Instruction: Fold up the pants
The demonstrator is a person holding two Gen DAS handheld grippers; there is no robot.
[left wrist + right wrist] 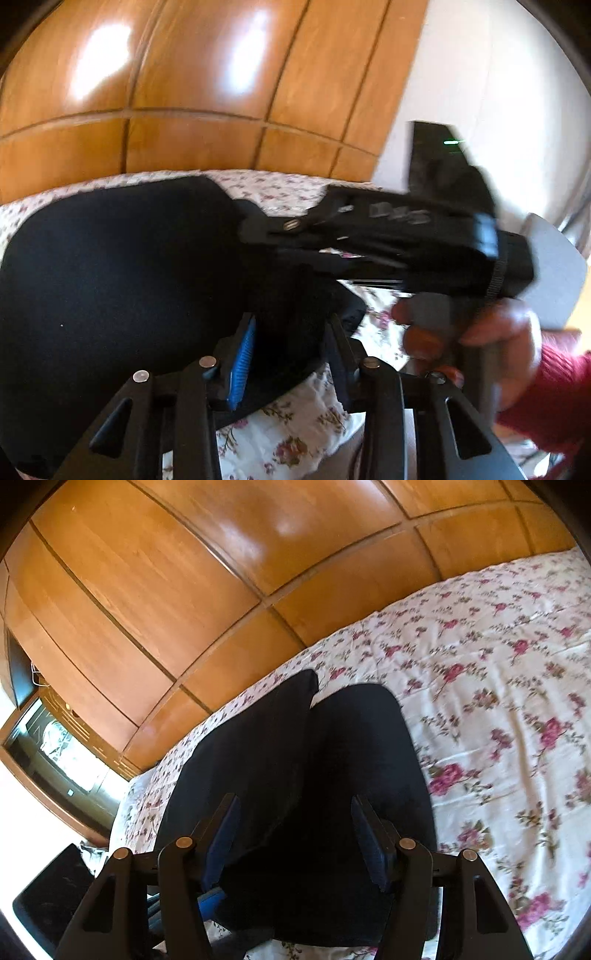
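Observation:
Black pants lie on a floral bed sheet. In the right wrist view the pants show two legs running away toward the wardrobe. My left gripper is open, with its blue-padded fingers on either side of the near edge of the fabric. My right gripper is open over the near part of the pants, close above the cloth. In the left wrist view the right gripper's black body crosses from the right, held by a hand in a red sleeve.
A glossy wooden wardrobe runs along the far side of the bed. The floral sheet spreads wide to the right of the pants. A window and a dark object are at the left.

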